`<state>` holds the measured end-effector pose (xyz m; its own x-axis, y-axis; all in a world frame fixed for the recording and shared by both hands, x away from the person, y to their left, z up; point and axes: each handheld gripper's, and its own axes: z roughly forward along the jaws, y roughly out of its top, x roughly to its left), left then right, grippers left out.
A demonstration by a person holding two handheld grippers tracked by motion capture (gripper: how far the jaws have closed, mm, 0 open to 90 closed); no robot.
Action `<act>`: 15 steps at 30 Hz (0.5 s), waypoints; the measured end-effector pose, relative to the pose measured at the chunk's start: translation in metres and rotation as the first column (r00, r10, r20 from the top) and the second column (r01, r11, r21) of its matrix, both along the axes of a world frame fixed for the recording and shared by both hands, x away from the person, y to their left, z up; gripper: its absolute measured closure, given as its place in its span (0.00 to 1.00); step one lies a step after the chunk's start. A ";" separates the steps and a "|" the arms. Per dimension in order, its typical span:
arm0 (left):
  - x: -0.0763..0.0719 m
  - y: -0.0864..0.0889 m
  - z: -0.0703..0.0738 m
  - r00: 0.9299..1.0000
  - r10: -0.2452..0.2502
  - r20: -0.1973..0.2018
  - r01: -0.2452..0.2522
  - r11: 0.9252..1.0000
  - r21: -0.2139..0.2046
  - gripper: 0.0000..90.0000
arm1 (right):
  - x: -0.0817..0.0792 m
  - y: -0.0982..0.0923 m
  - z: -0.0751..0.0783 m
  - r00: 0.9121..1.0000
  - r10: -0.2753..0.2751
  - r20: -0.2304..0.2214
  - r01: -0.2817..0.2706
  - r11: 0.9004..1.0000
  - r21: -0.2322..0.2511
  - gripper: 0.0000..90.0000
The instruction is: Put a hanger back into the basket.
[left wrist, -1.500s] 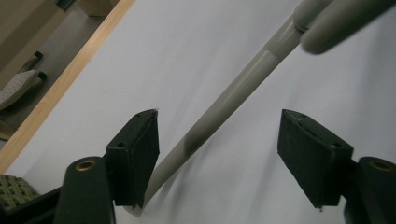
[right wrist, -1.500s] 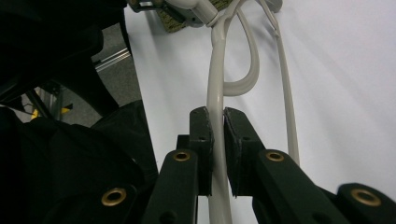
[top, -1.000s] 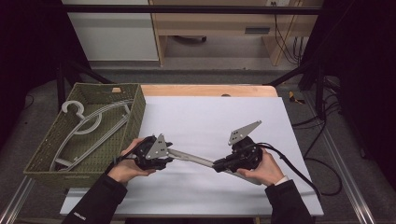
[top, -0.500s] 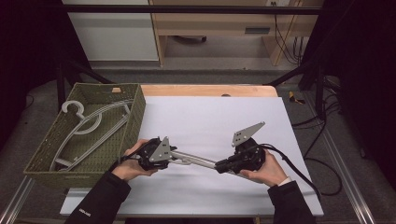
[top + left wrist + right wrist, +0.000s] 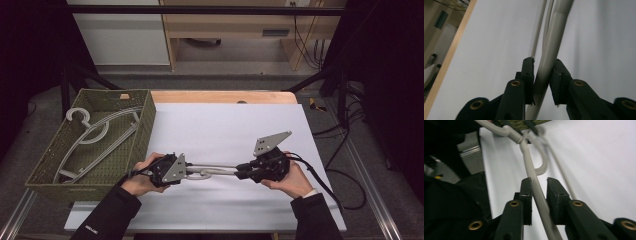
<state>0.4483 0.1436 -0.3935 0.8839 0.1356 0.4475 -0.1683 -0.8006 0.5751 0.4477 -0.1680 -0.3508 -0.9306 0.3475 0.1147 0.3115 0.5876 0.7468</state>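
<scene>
Low over the white table (image 5: 225,130), a grey hanger (image 5: 212,171) hung between the two grippers, near the table's front edge. The left gripper (image 5: 186,171) had just been closing its jaws, and in the left gripper view its pads (image 5: 529,75) clamped the hanger's bar (image 5: 549,62), which ran up and away between them. The right gripper (image 5: 241,171) had just been easing its jaws apart; in the right gripper view the bar (image 5: 534,182) lay against the left pad (image 5: 527,192), with a thin gap to the other pad, so the grip looked loose. The hanger's hook (image 5: 541,167) curled just beyond those jaws. Left of the hands stood a green basket (image 5: 145,120) holding more hangers (image 5: 95,137).
</scene>
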 end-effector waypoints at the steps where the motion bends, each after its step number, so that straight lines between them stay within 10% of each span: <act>1: -0.001 -0.001 0.002 1.000 -0.004 -0.001 0.004 1.000 -0.012 0.84 | 0.000 -0.001 0.000 1.000 -0.018 0.011 0.018 1.000 0.001 0.81; 15: -0.014 -0.019 0.016 0.994 0.052 -0.093 -0.052 0.999 0.003 0.89 | -0.003 -0.023 -0.001 0.985 -0.141 0.098 0.133 0.988 0.084 0.64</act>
